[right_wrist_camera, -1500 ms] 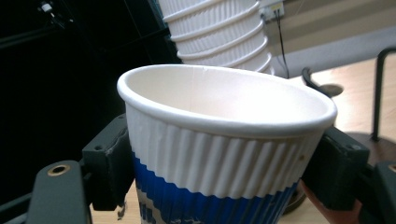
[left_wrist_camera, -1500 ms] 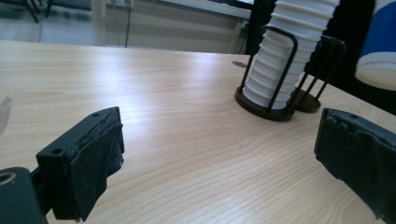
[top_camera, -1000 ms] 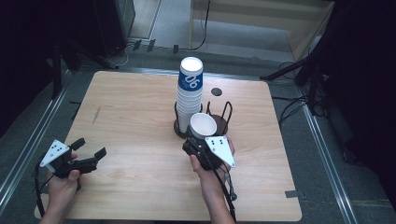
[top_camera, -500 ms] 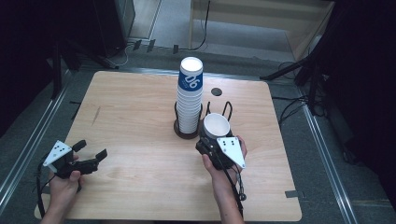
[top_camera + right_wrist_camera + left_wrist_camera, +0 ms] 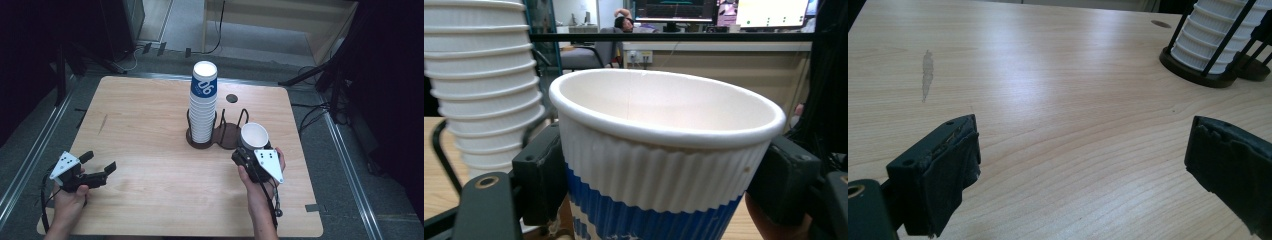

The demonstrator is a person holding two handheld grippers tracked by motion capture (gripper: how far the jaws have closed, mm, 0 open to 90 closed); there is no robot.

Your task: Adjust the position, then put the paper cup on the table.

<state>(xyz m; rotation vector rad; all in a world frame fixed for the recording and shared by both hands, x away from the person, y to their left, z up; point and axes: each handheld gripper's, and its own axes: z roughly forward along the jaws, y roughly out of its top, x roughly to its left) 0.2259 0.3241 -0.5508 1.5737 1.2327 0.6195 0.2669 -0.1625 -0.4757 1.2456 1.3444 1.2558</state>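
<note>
A white paper cup (image 5: pixel 664 150) with a blue band is clamped between the 2 black jaws of the right gripper (image 5: pixel 250 152), 1 jaw pressed against each side of its ribbed wall below the rim. In the high view the cup (image 5: pixel 254 135) is seen upright, mouth up, just at 4 o'clock from the black wire cup holder (image 5: pixel 220 137) near the middle of the wooden table (image 5: pixel 150 125). A tall stack of cups (image 5: pixel 203 102) is held in the holder's left ring. The left gripper (image 5: pixel 97 167) is held at the table's 8 o'clock corner, its jaws spread wide with nothing between them; bare wood is seen beyond its pads (image 5: pixel 948 170).
</note>
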